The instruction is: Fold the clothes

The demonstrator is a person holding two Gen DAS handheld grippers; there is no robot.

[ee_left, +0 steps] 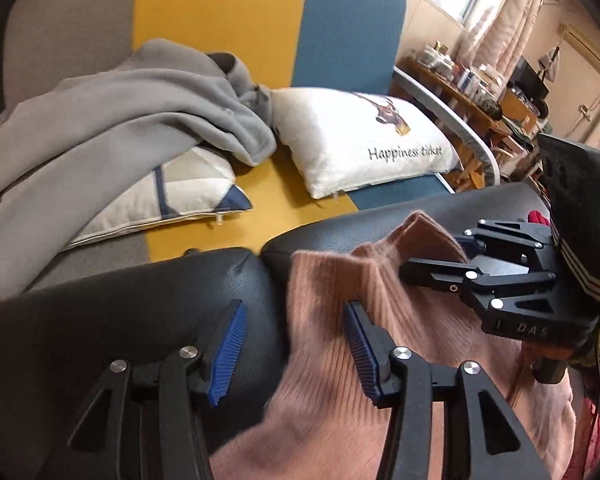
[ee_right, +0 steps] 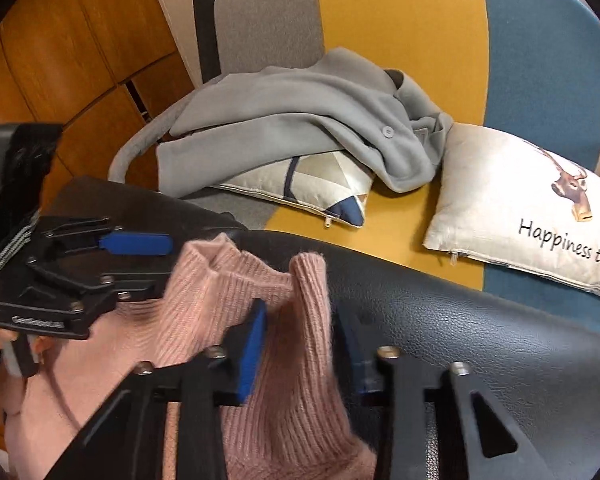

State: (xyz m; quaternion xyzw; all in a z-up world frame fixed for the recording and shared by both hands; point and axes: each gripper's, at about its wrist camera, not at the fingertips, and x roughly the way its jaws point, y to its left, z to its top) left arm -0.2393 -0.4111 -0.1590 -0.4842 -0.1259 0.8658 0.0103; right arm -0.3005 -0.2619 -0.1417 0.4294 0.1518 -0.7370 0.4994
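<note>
A pink ribbed sweater lies over a black leather cushion. My left gripper is open and straddles the sweater's left edge, one blue pad over the leather and the other on the knit. In the right wrist view the left gripper shows at the left, beside the sweater's collar. My right gripper is shut on a raised ribbed fold of the pink sweater, and it also appears at the right in the left wrist view.
Behind the cushion is a grey, yellow and blue sofa. On it lie a grey coat, a patterned pillow under the coat and a white "Happiness ticket" pillow. Wooden cabinets stand at the left and a cluttered table at the right.
</note>
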